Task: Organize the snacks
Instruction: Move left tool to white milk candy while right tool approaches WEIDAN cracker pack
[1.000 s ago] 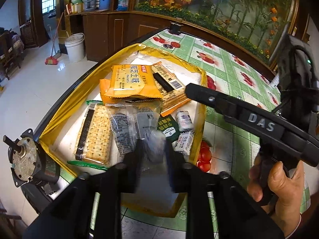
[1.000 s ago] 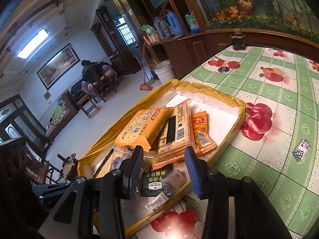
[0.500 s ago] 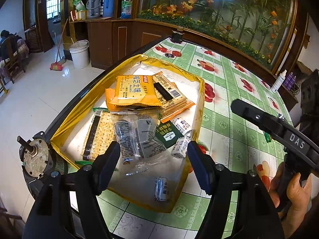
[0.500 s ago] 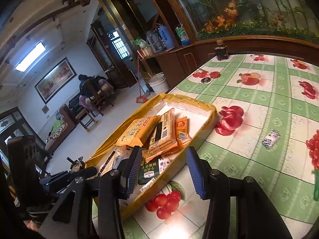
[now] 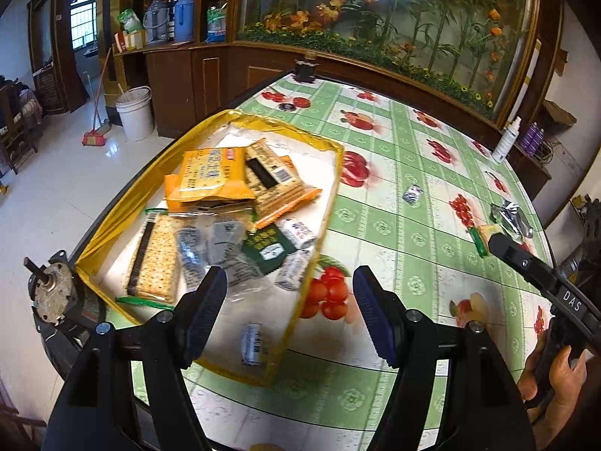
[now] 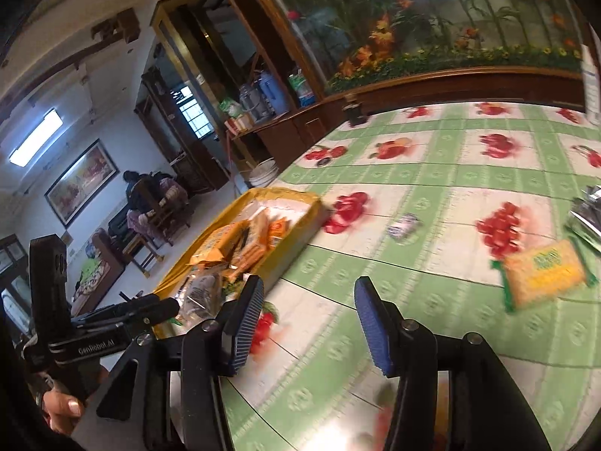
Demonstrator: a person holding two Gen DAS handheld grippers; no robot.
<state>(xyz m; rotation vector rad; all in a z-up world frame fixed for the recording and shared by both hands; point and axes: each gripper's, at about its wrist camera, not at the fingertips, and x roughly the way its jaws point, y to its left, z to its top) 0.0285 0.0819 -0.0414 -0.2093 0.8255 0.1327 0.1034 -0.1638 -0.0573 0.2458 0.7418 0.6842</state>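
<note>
Fetch the next loose snack for the yellow-rimmed tray (image 5: 340, 173).
Your right gripper (image 6: 306, 325) has just been opening its jaws, half apart and empty; square it over the yellow crinkled packet (image 6: 544, 274) (lying flat, well apart from the tray). Left gripper (image 5: 289, 312): wide, empty, above the tray's near corner. Surface: glossy green fruit-print tablecloth (image 5: 394, 233); wooden cabinets behind.

One yellow tray (image 5: 330, 203), two tongs (image 5: 289, 312), three loose snacks (image 6: 544, 274)

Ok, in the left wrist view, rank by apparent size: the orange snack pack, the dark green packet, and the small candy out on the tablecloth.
1. orange snack pack
2. dark green packet
3. small candy, though it lies farther away, so its true size is unsure.
</note>
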